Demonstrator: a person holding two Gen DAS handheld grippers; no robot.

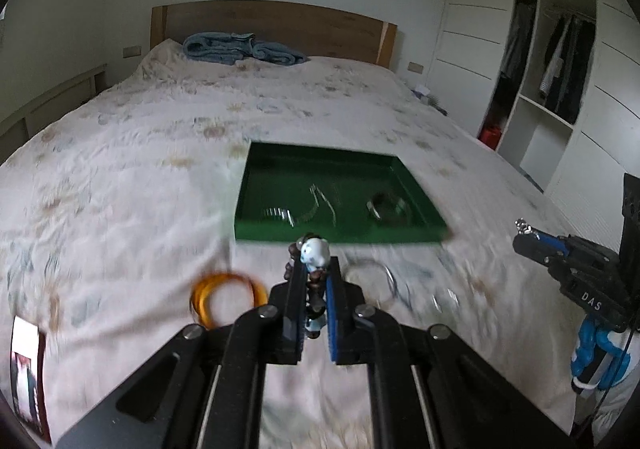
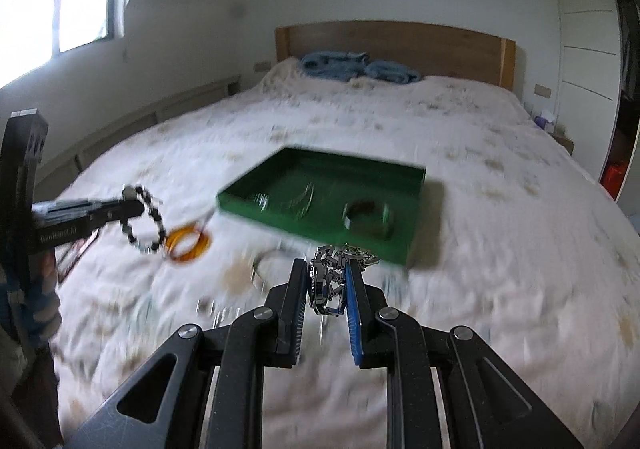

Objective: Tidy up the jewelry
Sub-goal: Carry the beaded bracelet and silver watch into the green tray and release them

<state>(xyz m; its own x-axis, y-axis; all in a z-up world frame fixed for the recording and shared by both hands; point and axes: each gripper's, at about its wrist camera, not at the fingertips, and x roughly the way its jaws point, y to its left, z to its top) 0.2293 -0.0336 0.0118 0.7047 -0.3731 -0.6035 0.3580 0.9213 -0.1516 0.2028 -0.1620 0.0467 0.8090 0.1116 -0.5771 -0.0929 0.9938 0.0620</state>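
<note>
In the left wrist view my left gripper [image 1: 316, 265] is shut on a dark beaded bracelet [image 1: 315, 253] with a white-blue charm, held above the bedspread in front of the green tray [image 1: 340, 237]. My right gripper [image 2: 325, 265] is shut on a silver metal link watch [image 2: 322, 283], also just short of the green tray [image 2: 304, 228]. Each gripper shows in the other's view: the right gripper [image 1: 522, 235] at the right, the left gripper [image 2: 134, 207] at the left with the bead bracelet [image 2: 149, 225] hanging as a loop. The tray holds silver pieces and a bangle [image 2: 368, 221].
Orange bangles [image 1: 226, 296] and a silver ring [image 1: 386, 281] lie on the floral bedspread near the tray's front. A photo card [image 1: 29, 369] lies at the bed's left edge. A blue blanket [image 1: 240, 48] sits by the headboard; an open wardrobe [image 1: 544, 89] stands at the right.
</note>
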